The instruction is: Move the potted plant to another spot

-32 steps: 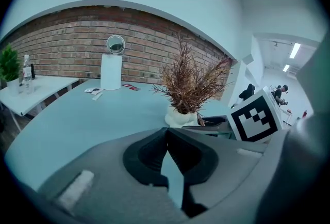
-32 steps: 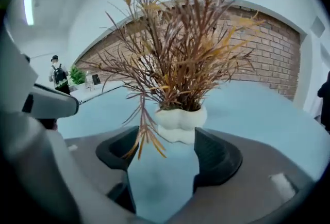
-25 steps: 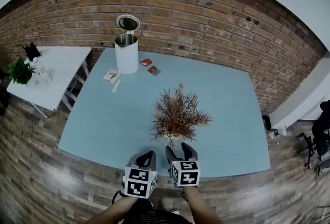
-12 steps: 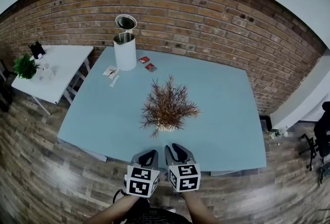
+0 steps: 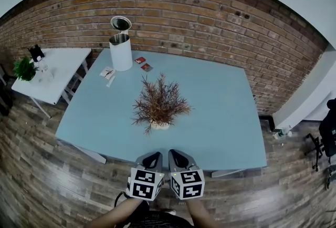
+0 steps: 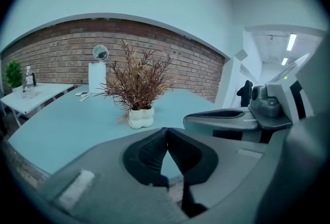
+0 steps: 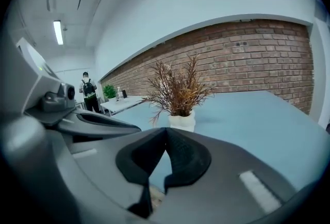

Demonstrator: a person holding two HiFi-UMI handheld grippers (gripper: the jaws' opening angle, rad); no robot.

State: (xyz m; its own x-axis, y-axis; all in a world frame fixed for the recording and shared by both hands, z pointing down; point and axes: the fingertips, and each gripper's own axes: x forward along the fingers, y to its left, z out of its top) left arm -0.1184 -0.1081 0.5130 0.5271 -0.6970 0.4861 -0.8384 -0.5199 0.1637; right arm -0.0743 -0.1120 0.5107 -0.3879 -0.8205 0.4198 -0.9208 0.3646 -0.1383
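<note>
The potted plant (image 5: 159, 103), dry reddish-brown twigs in a small white pot (image 5: 159, 125), stands alone near the middle of the blue table (image 5: 220, 111). Both grippers hang over the table's front edge, well short of the pot. My left gripper (image 5: 152, 157) is shut and holds nothing, and so is my right gripper (image 5: 177, 156) beside it. The left gripper view has the plant (image 6: 136, 81) ahead of the closed left gripper (image 6: 166, 130). In the right gripper view the plant (image 7: 178, 91) stands beyond the closed right gripper (image 7: 166, 130).
A white bin (image 5: 121, 51) with its lid up stands at the table's far left corner, with red cards (image 5: 143, 63) and papers (image 5: 107, 73) near it. A white side table (image 5: 52, 69) with a green plant (image 5: 23, 68) is at the left. A person (image 7: 86, 95) stands far off.
Both grippers have drawn back from the plant toward the table's front edge. The right jaws, open by the pot before, have closed. The plant stays on the table.
</note>
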